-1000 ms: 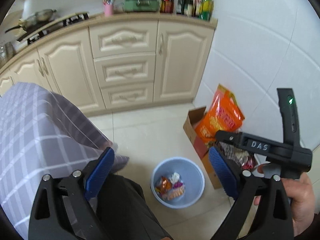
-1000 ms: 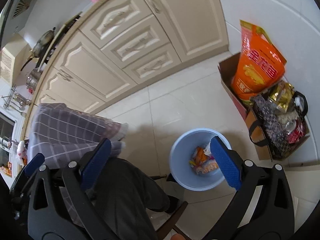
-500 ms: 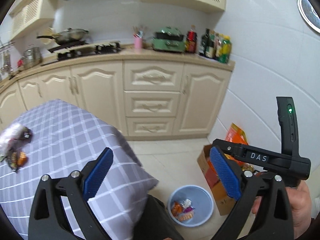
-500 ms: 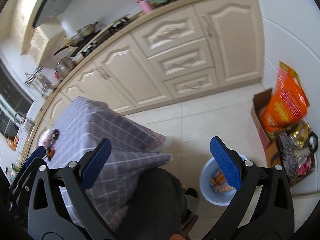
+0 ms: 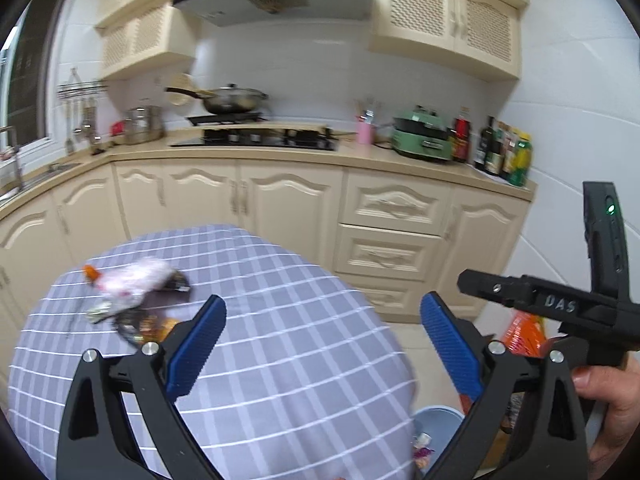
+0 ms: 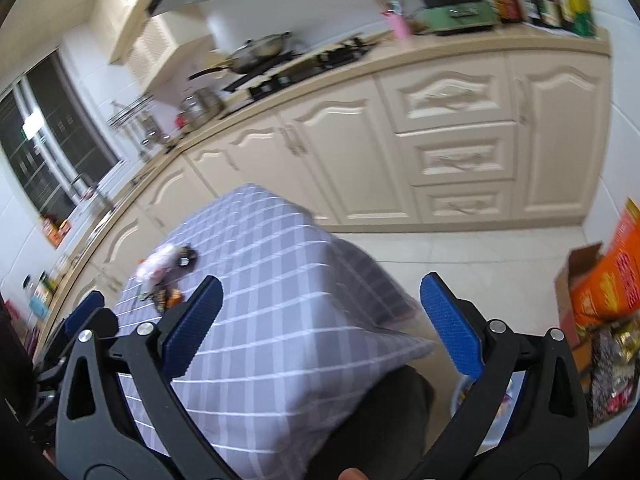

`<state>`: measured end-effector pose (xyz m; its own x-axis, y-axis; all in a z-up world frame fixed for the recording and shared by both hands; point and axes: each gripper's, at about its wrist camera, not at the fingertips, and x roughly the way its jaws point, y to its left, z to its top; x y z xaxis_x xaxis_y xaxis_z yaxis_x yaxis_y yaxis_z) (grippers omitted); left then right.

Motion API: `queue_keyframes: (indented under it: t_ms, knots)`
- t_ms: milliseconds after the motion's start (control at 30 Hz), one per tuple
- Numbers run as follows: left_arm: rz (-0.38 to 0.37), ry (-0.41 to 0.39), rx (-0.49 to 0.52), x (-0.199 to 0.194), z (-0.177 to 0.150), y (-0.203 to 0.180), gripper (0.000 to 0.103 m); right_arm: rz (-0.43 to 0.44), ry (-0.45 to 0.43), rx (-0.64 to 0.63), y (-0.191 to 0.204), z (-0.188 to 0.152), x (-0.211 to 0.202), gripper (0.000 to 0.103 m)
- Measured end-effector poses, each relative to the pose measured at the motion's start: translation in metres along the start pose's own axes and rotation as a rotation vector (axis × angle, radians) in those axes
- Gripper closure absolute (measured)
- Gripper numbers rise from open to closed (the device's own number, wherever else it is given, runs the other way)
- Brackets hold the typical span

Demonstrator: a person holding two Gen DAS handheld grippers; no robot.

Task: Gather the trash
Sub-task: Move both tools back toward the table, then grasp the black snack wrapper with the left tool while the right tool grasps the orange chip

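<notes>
Right now both tongs, left tongs (image 5: pixel 322 332) and right tongs (image 6: pixel 320 316), are spread wide and hold nothing above the checked desk (image 5: pixel 280 340). Low at the desk's right, the blue trash bin (image 5: pixel 436 420) waits. Farther out, the pile of wrappers (image 5: pixel 132 296) lies on the desk's far left, its long axis running roughly left-to-right, though blurred. The loose, crinkly pieces could slip from a pinch and scatter.

Matt checked cloth (image 5: pixel 280 320) covers the table, wrappers (image 5: pixel 132 284) look crinkly plastic, cabinet doors (image 5: pixel 288 204) smooth and satin.
</notes>
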<state>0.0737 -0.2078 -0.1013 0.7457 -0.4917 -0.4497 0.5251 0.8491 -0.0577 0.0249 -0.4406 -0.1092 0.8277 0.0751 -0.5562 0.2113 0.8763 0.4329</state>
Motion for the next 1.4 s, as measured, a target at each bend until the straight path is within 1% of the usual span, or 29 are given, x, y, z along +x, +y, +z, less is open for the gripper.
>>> queue_keyframes:
  t_ms: [233,300,400,500,533,700,900,967,1100,1200,1300,1333,1367,1400]
  knots:
    - [0.103,-0.025,-0.057,-0.017,0.0,0.056,0.007,0.084,0.041,-0.104,0.066,0.003,0.032,0.006]
    - [0.133,-0.031,-0.071,-0.022,-0.003,0.071,0.007,0.095,0.054,-0.134,0.081,0.002,0.042,0.006]
    - [0.191,-0.023,-0.102,-0.026,-0.01,0.099,0.007,0.117,0.083,-0.179,0.104,0.0,0.059,0.006]
    - [0.233,-0.001,-0.136,-0.025,-0.019,0.125,0.007,0.128,0.114,-0.222,0.125,-0.007,0.08,0.006]
    - [0.253,0.011,-0.155,-0.024,-0.024,0.137,0.007,0.131,0.13,-0.238,0.132,-0.01,0.089,0.006]
    - [0.314,0.049,-0.217,-0.023,-0.041,0.174,0.007,0.135,0.204,-0.325,0.16,-0.027,0.129,0.006]
    - [0.335,0.084,-0.247,-0.014,-0.054,0.196,0.007,0.093,0.286,-0.471,0.193,-0.05,0.179,0.006]
    - [0.336,0.093,-0.247,-0.01,-0.057,0.199,0.007,0.054,0.316,-0.535,0.203,-0.059,0.196,0.012]
    - [0.333,0.118,-0.253,-0.002,-0.062,0.204,0.007,0.035,0.358,-0.602,0.212,-0.07,0.218,0.017]
    - [0.325,0.137,-0.267,0.004,-0.065,0.207,0.007,0.042,0.358,-0.621,0.218,-0.072,0.223,0.018]
    - [0.319,0.142,-0.278,0.008,-0.065,0.207,0.007,0.05,0.353,-0.636,0.221,-0.07,0.228,0.026]
    - [0.318,0.142,-0.278,0.01,-0.065,0.207,0.007,0.055,0.351,-0.644,0.223,-0.069,0.229,0.032]
    - [0.318,0.143,-0.277,0.011,-0.064,0.207,0.007,0.062,0.349,-0.648,0.226,-0.069,0.229,0.044]
    - [0.32,0.145,-0.273,0.013,-0.064,0.206,0.007,0.064,0.345,-0.65,0.226,-0.069,0.228,0.05]
